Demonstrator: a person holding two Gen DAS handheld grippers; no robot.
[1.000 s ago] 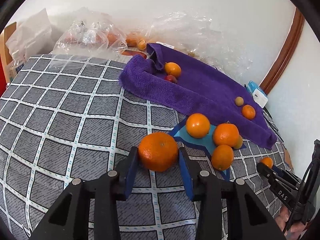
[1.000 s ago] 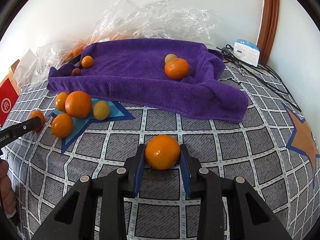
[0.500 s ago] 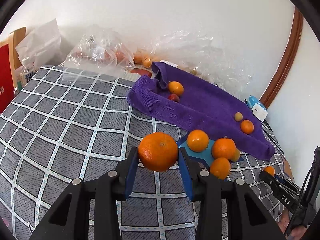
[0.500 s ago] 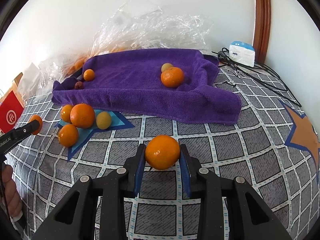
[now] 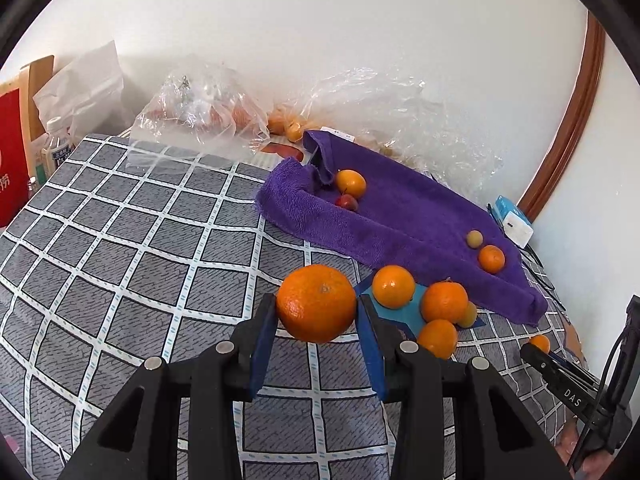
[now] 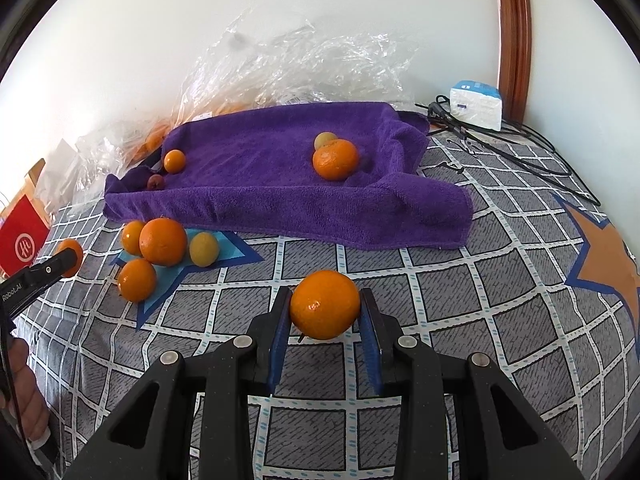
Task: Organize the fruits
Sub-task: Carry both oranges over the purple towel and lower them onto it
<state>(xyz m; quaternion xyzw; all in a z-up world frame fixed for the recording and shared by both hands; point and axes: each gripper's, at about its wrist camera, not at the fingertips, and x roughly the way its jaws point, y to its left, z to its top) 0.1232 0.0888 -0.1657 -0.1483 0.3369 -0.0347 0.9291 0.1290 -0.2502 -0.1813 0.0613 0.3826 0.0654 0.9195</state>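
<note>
My left gripper [image 5: 317, 307] is shut on a large orange [image 5: 316, 302], held above the checked grey cloth [image 5: 120, 248]. My right gripper [image 6: 325, 312] is shut on another orange [image 6: 325, 305], lifted over the same cloth. A purple towel [image 6: 280, 176] lies at the back with an orange [image 6: 335, 159], a yellow-green fruit [image 6: 325, 140], a small orange [image 6: 175, 161] and a small red fruit [image 6: 155, 181] on it. Several oranges and one yellow-green fruit [image 6: 203, 249] sit in a cluster [image 6: 162, 242] on a blue star patch in front of the towel.
Crumpled clear plastic bags [image 5: 200, 116] with more fruit lie against the white wall. A red box [image 6: 22, 240] and a bottle [image 5: 54, 148] stand at the far left. A white and blue box [image 6: 476, 105] and black cables [image 6: 520, 148] lie by the wooden frame.
Both views have tipped upward over the second, showing more wall and pushing the towel and fruit cluster lower in frame. Each gripper keeps its orange clamped.
</note>
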